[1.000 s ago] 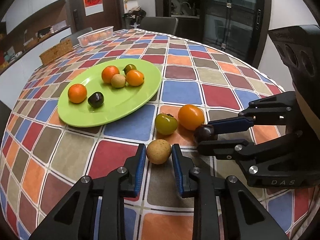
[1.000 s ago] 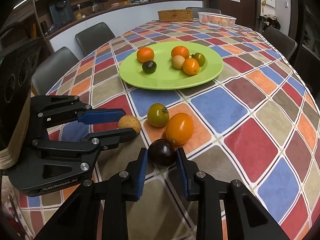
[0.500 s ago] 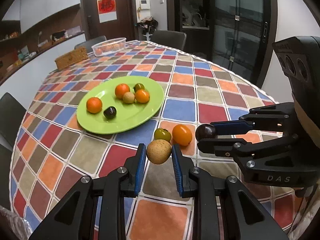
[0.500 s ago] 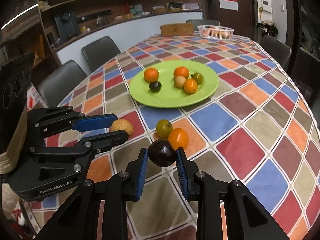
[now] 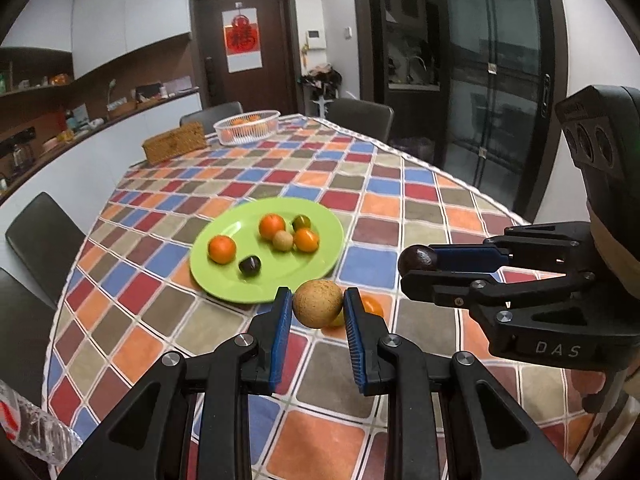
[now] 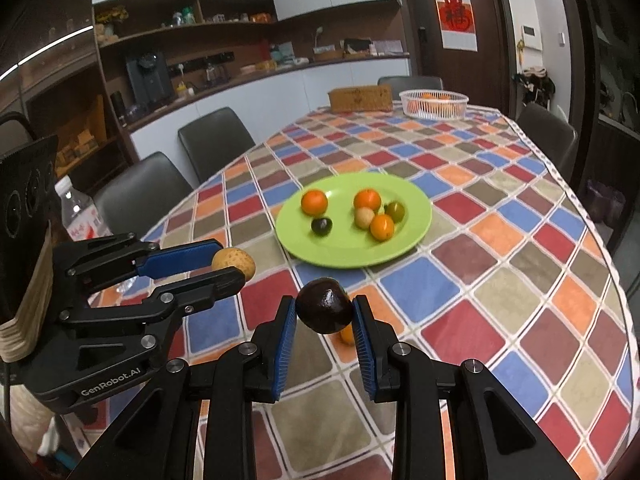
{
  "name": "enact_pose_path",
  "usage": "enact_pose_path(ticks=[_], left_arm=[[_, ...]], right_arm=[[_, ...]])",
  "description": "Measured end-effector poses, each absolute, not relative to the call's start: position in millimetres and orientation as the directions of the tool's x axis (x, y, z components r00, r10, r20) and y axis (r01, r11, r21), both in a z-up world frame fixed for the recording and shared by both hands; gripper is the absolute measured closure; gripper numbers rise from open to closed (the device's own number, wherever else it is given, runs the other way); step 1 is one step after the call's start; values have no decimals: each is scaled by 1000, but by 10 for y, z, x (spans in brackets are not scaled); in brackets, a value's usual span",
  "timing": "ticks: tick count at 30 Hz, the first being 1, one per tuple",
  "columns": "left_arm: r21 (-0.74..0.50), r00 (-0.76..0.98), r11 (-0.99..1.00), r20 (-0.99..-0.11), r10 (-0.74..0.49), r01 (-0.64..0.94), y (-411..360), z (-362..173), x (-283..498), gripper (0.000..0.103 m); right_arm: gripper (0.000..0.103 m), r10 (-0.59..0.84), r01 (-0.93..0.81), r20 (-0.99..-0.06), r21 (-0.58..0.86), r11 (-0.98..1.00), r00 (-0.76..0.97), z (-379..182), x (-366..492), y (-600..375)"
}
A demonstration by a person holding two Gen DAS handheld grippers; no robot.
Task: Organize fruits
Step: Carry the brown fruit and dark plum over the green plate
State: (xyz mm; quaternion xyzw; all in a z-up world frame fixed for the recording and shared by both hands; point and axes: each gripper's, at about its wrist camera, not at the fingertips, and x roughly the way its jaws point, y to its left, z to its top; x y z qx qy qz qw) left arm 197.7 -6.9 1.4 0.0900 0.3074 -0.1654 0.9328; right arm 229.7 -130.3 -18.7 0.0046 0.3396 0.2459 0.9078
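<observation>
My left gripper is shut on a tan round fruit and holds it well above the table; both show in the right wrist view, the fruit at the left. My right gripper is shut on a dark purple fruit, also raised; the fruit shows in the left wrist view. A green plate ahead holds several fruits: oranges, a dark one, a tan one and a green one. An orange fruit lies on the table, mostly hidden behind the held fruit.
The table has a checkered cloth. At its far end stand a white basket of oranges and a wicker box. Dark chairs line the sides. A water bottle stands at the left edge.
Both grippers have risen from the table with their fruits held; the view has lifted and pulled back, and the plate looks smaller and farther.
</observation>
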Motion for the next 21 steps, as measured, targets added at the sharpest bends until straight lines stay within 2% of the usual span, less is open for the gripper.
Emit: enact_pose_path(ticks=[9, 21], left_arm=[[60, 795, 946, -561, -232, 319, -5, 222, 2073, 76], [45, 805, 957, -552, -216, 288, 136, 272, 2410, 76]], right_arm=[[73, 471, -466, -560, 165, 869, 681, 54, 2415, -1264], [73, 475, -479, -547, 149, 865, 689, 146, 2760, -1131]])
